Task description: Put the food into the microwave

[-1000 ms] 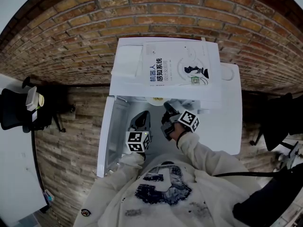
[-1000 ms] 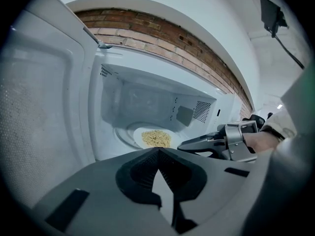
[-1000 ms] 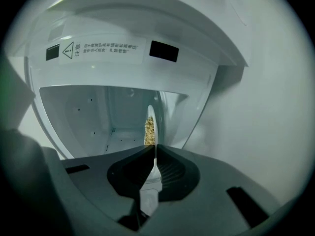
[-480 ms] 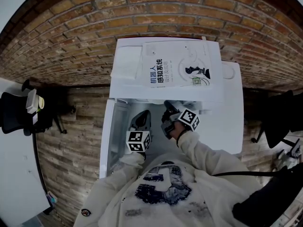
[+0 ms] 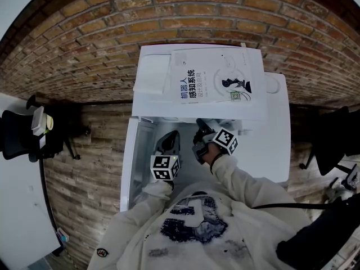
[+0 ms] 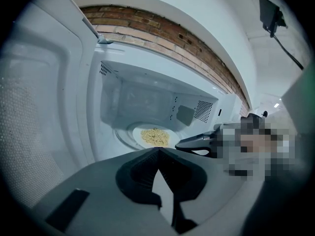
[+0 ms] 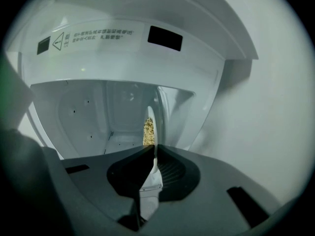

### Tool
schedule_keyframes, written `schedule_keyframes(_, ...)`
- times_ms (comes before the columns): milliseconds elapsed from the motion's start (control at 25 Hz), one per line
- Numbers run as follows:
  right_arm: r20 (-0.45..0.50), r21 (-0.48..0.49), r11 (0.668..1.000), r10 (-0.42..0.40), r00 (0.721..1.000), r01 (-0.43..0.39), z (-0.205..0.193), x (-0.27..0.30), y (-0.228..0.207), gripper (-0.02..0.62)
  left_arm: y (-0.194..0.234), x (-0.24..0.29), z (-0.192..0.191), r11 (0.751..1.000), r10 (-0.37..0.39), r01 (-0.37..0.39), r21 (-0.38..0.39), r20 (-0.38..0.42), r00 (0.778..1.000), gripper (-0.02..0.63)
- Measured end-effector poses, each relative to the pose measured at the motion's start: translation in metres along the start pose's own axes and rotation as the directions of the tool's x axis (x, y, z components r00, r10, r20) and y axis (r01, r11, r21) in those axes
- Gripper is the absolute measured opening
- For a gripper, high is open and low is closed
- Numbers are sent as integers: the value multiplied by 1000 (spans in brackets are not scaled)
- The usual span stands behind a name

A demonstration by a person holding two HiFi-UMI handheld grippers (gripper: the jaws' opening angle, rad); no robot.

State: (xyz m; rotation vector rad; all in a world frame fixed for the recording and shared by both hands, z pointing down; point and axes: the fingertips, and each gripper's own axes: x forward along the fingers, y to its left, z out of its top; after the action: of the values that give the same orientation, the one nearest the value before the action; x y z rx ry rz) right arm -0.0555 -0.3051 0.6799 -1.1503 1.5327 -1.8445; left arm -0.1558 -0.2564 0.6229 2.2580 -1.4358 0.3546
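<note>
Left gripper (image 6: 157, 150): jaws closed tip to tip, nothing between them; held just outside microwave opening.
Right gripper (image 7: 152, 149): clenched on near rim of white plate (image 7: 150, 114); reaches into cavity.
Plate: on glass turntable (image 6: 122, 134), middle of cavity floor.
Food (image 6: 154, 136): yellowish heap at plate centre.
Microwave (image 5: 273, 145): white, door (image 5: 128, 162) swung open at left.
Book (image 5: 216, 83): flat on microwave top, toward right edge.
Brick wall (image 5: 169, 16): behind microwave.

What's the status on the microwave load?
Right gripper shut on rim of round white plate. Plate with yellow crumbly food inside white microwave. Left gripper shut, empty. Door open, nothing blocking.
</note>
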Motion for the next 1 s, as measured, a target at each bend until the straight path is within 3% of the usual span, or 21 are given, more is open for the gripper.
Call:
schedule_keyframes(640, -14, -16, 1000, 12, 1000, -12, -3, -15, 2, 29, -10, -9, 0, 1000, -6, 6, 6, 16, 1000, 8)
schedule_keyframes(1000, -64, -108, 994, 27, 998, -34, -7, -37, 14, 29, -27, -19, 2, 1000, 2, -2, 14, 32, 999, 8)
